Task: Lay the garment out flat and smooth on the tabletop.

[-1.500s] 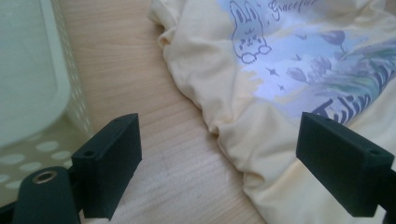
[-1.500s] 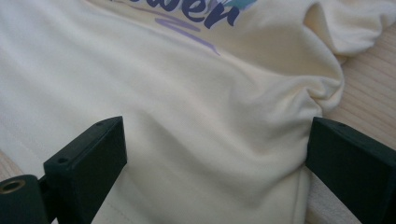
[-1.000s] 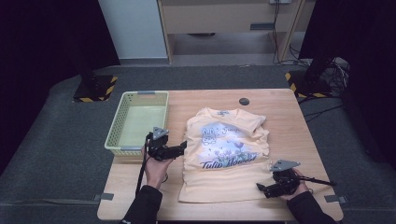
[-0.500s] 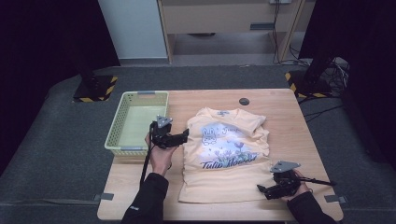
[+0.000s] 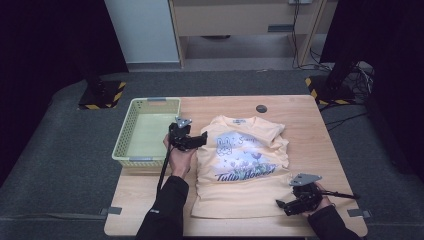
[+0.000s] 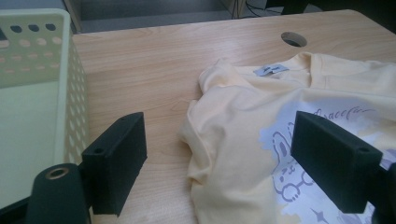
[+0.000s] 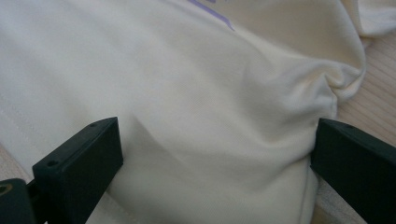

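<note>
I see the pale yellow T-shirt point(image 5: 247, 167) lying face up across the middle of the worktop point(image 5: 295, 107), purple rabbit print showing, its near sleeve bunched. My left gripper point(image 5: 192, 141) hovers at its left sleeve, jaws wide, holding nothing. My right gripper point(image 5: 290, 205) sits at the hem near the front-right corner, jaws wide over cloth without pinching. The back edge offers bare wood; the basket point(image 5: 125, 132) flanks the left edge.

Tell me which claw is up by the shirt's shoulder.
The left claw, beside the basket, jaws open at the T-shirt's shoulder edge. The right claw sits at the shirt's bottom hem corner.
</note>
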Tool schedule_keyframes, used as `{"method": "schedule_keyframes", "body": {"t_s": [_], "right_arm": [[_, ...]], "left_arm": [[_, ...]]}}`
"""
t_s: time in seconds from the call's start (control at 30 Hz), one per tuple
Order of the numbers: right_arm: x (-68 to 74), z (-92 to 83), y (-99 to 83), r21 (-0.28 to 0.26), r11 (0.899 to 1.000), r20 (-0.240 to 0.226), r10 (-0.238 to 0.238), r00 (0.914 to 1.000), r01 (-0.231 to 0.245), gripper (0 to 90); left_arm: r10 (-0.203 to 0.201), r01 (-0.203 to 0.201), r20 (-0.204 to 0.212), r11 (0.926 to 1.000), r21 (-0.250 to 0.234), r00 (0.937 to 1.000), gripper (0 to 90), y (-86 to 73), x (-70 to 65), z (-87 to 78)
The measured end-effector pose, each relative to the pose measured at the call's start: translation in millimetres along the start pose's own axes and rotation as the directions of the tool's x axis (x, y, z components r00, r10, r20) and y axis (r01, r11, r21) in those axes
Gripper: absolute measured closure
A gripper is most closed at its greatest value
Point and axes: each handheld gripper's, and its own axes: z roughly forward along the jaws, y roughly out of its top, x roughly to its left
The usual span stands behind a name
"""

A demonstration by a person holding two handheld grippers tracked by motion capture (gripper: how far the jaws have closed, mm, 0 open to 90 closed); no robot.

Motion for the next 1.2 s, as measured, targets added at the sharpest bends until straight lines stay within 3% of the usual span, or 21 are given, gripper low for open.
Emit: {"method": "schedule_keyframes", "body": {"t_s": [0.5, 0.67, 0.77, 0.9, 1.2], "right_arm": [[0.0, -0.4, -0.5, 0.001, 1.000, 0.000, -0.001, 1.0000, 0.001, 1.9], [0.0, -0.3, -0.5, 0.001, 1.000, 0.000, -0.003, 1.0000, 0.003, 1.8], [0.0, -0.2, -0.5, 0.001, 1.000, 0.000, -0.003, 1.0000, 0.003, 1.7], [-0.1, -0.2, -0.5, 0.002, 1.000, 0.000, -0.004, 1.0000, 0.004, 1.7], [-0.2, -0.2, -0.4, 0.003, 1.000, -0.003, -0.006, 1.0000, 0.006, 1.7]], "left_arm": [[-0.039, 0.040, -0.036, 0.9986, 0.035, 0.9986, 22.1, -12.4, 12.1, 45.6], [-0.094, 0.096, -0.043, 0.9942, 0.047, 0.9946, 26.2, -15.7, 21.5, 58.9], [-0.068, 0.071, -0.058, 0.9955, 0.062, 0.9960, 26.9, -16.6, 21.5, 66.4], [-0.077, 0.082, -0.057, 0.9933, 0.082, 0.9954, 29.6, -18.8, 22.1, 74.8], [-0.083, 0.088, -0.046, 0.9881, 0.126, 0.9955, 46.5, -25.8, 22.1, 87.3]]}}
